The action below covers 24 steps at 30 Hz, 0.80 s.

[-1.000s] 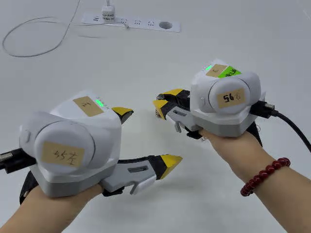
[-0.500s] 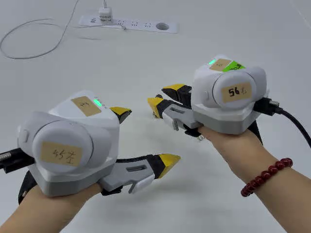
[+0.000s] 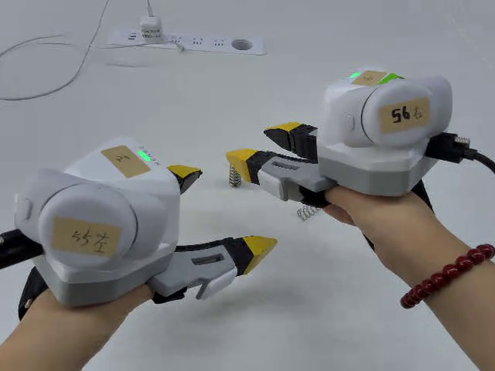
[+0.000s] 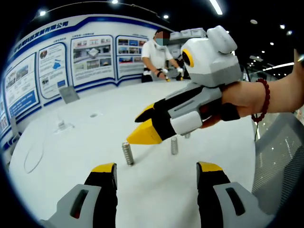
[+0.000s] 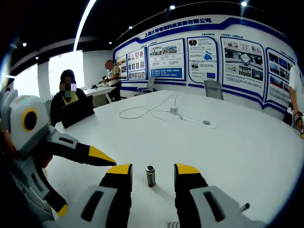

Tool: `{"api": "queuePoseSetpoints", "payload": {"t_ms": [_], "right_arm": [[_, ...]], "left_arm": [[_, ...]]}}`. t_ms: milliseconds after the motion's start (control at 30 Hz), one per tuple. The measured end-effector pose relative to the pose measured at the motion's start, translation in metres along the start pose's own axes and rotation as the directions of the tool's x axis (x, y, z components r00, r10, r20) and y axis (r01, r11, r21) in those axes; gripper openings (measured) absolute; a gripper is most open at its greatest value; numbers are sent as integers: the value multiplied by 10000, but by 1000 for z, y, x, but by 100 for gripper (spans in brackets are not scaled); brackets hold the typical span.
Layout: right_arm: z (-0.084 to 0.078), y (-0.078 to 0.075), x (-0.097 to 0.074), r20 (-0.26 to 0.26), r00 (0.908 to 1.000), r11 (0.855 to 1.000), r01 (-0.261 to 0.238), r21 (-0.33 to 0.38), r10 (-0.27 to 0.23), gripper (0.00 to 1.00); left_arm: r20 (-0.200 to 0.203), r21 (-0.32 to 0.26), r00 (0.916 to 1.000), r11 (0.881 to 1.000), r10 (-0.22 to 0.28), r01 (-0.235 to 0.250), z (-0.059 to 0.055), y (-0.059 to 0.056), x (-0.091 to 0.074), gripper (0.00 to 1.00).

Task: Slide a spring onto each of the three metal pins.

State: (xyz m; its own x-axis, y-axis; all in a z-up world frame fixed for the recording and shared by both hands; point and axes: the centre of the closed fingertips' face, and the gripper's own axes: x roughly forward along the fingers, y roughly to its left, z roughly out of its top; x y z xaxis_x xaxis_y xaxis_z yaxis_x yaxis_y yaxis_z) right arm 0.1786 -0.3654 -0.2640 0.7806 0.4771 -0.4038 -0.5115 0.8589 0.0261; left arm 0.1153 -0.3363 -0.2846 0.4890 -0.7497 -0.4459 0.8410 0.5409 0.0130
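My right claw hangs spread and empty over the loose spring. Light, bouncy, apt to roll: I'd pinch it gently mid-coil.

Beyond the spring-wrapped pin the worktop lies bare up to the power strip. The right tongs crowd it from the right, a loose spring under them.
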Motion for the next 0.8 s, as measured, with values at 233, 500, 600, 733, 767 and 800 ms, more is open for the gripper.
{"api": "queuePoseSetpoints", "payload": {"t_ms": [233, 500, 600, 733, 767, 800], "right_arm": [[-2, -10, -18, -29, 9995, 9993, 311, 228, -310, 39], [-10, -21, -39, -147, 9983, 9981, 572, 227, -569, 42], [-14, -23, -45, -225, 9980, 9979, 595, 266, -589, 43], [-19, -27, -55, -323, 9974, 9974, 649, 321, -638, 44], [-21, -28, -56, -357, 9972, 9971, 671, 366, -658, 44], [-22, -30, -58, -385, 9968, 9966, 709, 408, -694, 44]], "left_arm": [[-12, 59, 10000, 10000, -23, 23, 2, -1, 0, 69], [-70, -40, 9999, 9999, -133, 133, 4, -4, 4, 67], [-82, 8, 9999, 9999, -150, 150, 5, -5, 6, 66], [-121, 63, 9996, 9997, -247, 248, 6, -9, 10, 65], [-140, 113, 9994, 9995, -305, 307, 6, -10, 11, 65], [-151, 135, 9993, 9993, -347, 349, 7, -11, 12, 65]]}}
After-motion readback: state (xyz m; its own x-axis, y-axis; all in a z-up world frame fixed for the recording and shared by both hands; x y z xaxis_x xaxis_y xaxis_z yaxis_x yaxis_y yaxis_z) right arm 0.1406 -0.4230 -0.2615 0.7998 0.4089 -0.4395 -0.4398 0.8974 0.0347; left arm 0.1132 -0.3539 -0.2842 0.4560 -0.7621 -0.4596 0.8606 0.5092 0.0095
